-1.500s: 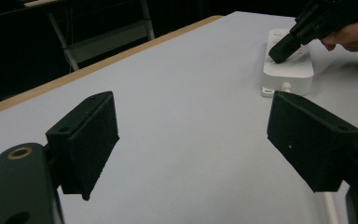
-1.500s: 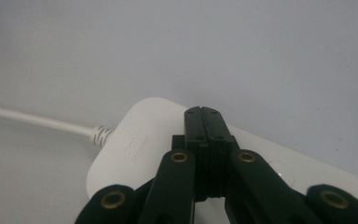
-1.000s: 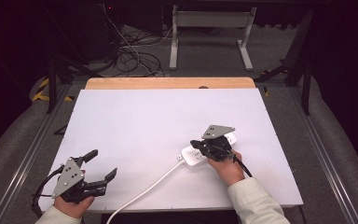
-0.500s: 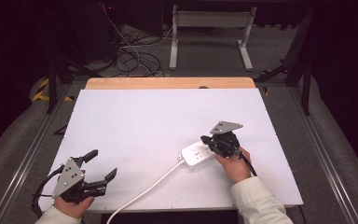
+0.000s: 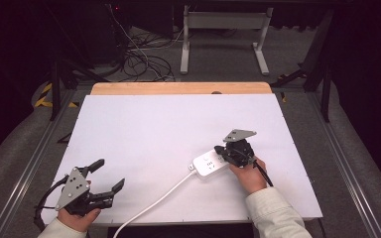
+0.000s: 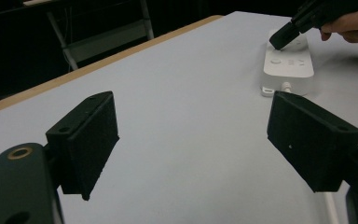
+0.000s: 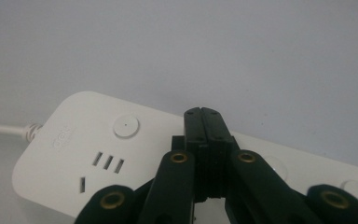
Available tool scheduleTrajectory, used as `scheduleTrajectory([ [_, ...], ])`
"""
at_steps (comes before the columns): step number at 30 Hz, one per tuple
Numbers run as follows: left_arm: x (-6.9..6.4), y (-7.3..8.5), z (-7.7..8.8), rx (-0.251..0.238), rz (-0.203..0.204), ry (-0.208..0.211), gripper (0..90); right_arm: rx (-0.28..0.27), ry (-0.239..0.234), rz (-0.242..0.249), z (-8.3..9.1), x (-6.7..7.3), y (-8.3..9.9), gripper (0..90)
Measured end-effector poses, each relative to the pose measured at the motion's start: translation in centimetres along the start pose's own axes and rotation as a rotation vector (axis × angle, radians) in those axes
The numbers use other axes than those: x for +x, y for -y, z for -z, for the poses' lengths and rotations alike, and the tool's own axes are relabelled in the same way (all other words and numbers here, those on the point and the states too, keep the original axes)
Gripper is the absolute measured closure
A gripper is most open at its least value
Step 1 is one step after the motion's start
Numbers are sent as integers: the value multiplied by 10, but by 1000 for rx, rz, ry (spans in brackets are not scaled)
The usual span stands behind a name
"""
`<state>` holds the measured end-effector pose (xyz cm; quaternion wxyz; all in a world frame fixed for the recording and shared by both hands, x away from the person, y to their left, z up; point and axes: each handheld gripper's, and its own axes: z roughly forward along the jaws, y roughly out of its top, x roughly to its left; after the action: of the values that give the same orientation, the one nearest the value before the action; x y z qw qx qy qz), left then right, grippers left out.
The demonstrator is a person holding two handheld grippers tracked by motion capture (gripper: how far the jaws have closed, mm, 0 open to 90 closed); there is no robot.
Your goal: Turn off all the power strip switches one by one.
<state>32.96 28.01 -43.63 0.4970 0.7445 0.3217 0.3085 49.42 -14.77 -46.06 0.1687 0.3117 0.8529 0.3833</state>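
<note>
At the near left corner of the white table [image 5: 144, 129] the left gripper [image 5: 110, 181] rested with its jaws spread wide and nothing between them; in the left gripper view its two black pads [image 6: 89, 140] framed bare tabletop, with the power strip [image 6: 286, 58] well off toward the far right. A white cable [image 5: 151, 204] ran from the table's near edge up and rightward into the strip's left end, so the power strip [image 5: 209, 164] lay right of centre with its long axis slanting from near-left to far-right. Over its right half sat the right gripper [image 5: 225, 151], jaws pressed together with nothing between them, tips pointing along that axis toward the cable end. In the right gripper view the closed tips [image 7: 208, 122] stood over the strip's top face, with the round button [image 7: 126, 126] ahead and to the left, near but apart from them, and a socket's slots [image 7: 105, 164] nearer the camera on the left. Whether the tips touched the casing could not be told. The right hand was clearly the nearer one, and a press on that button would likely call for a short advance toward the cable end.
</note>
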Motion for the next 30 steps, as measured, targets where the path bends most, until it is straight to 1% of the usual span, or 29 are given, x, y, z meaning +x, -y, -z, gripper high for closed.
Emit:
scheduleTrajectory([
  [6, 0, 0, 0, -1, -2, 0, 169, 9, 9, 16, -2, 2, 1, 900],
  [12, 0, 0, 0, 1, -2, 0, 169, 3, -5, -5, -2, 0, 2, 900],
  [16, -1, 0, 0, 0, -1, 0, 169, 4, 3, 4, -2, 1, 2, 900],
  [20, -1, 0, 0, 0, 0, 0, 169, -3, -2, -4, -2, 0, 3, 900],
  [25, -1, 0, 0, -1, -1, 0, 169, -4, 3, 2, -2, 1, 3, 900],
  [29, -1, 0, 0, -2, -2, 0, 169, -4, -3, -7, -2, 0, 3, 900],
  [30, 0, 0, 0, 0, -9, -1, 169, -3, -3, -8, -2, 0, 3, 900],
])
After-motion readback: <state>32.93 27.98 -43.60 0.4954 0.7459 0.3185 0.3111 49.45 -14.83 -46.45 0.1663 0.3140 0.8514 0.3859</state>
